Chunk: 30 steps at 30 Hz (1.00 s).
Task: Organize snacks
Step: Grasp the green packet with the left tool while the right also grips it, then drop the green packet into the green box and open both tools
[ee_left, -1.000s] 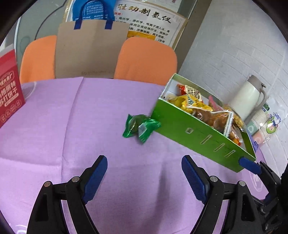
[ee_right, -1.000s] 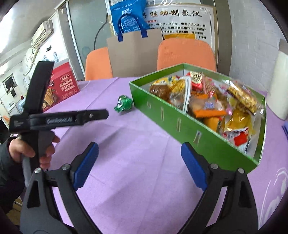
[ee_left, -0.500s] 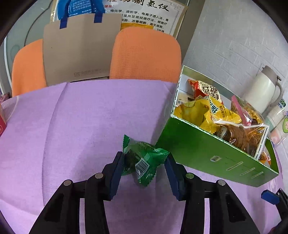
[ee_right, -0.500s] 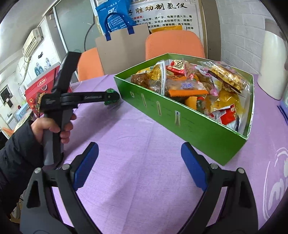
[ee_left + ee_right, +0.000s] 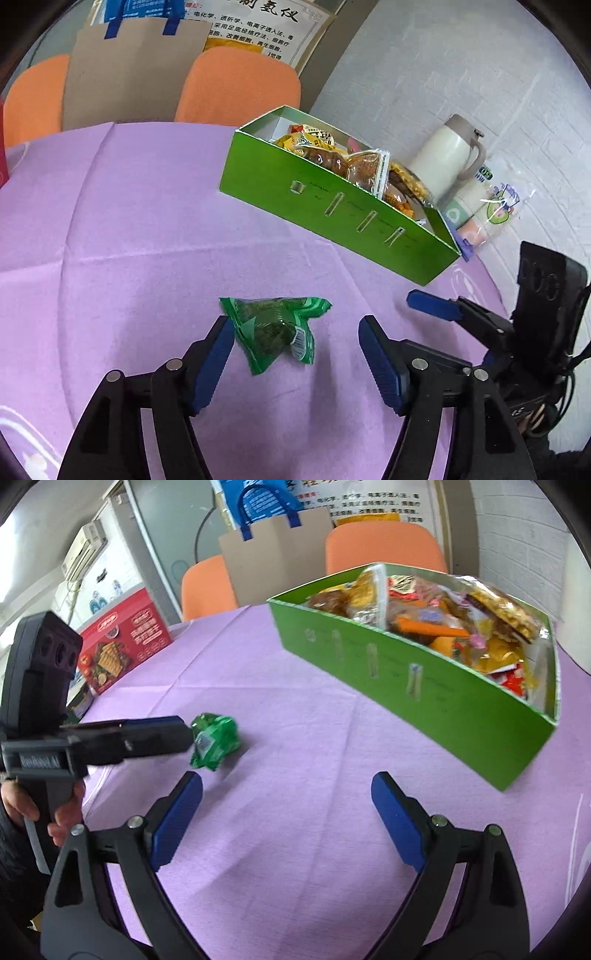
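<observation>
In the left wrist view we see our left gripper (image 5: 295,350) spread wide over the purple cloth (image 5: 147,221). The green packet (image 5: 275,330) lies between the fingers, against the left pad (image 5: 214,363) and apart from the right one. Its long axis runs slantwise, one crimped end pointing up-right toward the green box (image 5: 332,210), the other down toward us. The box, well apart from the packet, is full of snacks (image 5: 354,162); a white jug (image 5: 448,158) stands behind it. The right gripper's blue tip (image 5: 434,306) shows at the right edge.

In the right wrist view our right gripper (image 5: 286,819) is also spread, holding nothing. The packet (image 5: 214,746) sits on the cloth (image 5: 295,738) at the tip of the left gripper (image 5: 159,734), left of the box (image 5: 424,686). Here it looks bunched, and we cannot tell its axis. A red carton (image 5: 122,638) stands at the far left.
</observation>
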{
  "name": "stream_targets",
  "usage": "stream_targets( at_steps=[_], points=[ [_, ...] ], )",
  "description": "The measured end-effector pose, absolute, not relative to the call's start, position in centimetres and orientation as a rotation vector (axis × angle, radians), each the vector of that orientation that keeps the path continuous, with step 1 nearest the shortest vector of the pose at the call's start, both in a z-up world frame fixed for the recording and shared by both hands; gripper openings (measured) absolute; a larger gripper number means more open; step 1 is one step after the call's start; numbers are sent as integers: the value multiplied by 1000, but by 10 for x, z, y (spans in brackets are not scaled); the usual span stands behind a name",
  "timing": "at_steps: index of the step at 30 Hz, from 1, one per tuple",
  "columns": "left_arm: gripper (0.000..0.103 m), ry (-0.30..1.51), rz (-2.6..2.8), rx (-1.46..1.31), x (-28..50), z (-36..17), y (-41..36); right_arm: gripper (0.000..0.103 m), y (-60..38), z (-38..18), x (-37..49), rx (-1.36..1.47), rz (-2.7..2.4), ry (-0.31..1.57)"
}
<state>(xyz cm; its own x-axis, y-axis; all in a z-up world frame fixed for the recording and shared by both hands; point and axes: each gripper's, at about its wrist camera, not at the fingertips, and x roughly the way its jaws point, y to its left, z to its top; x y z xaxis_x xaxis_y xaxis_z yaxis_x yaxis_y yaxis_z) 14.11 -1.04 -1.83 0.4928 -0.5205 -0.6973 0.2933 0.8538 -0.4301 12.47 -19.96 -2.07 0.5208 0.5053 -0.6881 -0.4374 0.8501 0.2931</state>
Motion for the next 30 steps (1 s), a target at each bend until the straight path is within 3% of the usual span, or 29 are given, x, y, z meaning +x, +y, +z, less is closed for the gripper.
stream_targets(
  at_steps=[5,9,12,15,17,19,30],
  points=[
    [70,960,-501,-439,149,-27,20,87,-170,-25,128,61,659,887],
    [67,998,-527,-482,160,-37,15,71,-144,-30,138,26,701,922],
    [67,1007,-551,-497,163,-41,12,69,-136,-31,145,17,700,922],
    [65,1008,-562,-508,165,-42,7,38,-131,-31,150,9,694,925],
    [41,1026,-573,-498,164,-45,6,38,-133,-29,148,1,672,922],
    [35,1018,-561,-482,161,-43,4,37,-138,-27,143,15,673,914],
    [35,947,-665,-415,153,5,-46,37,-203,16,114,96,550,746]
  ],
)
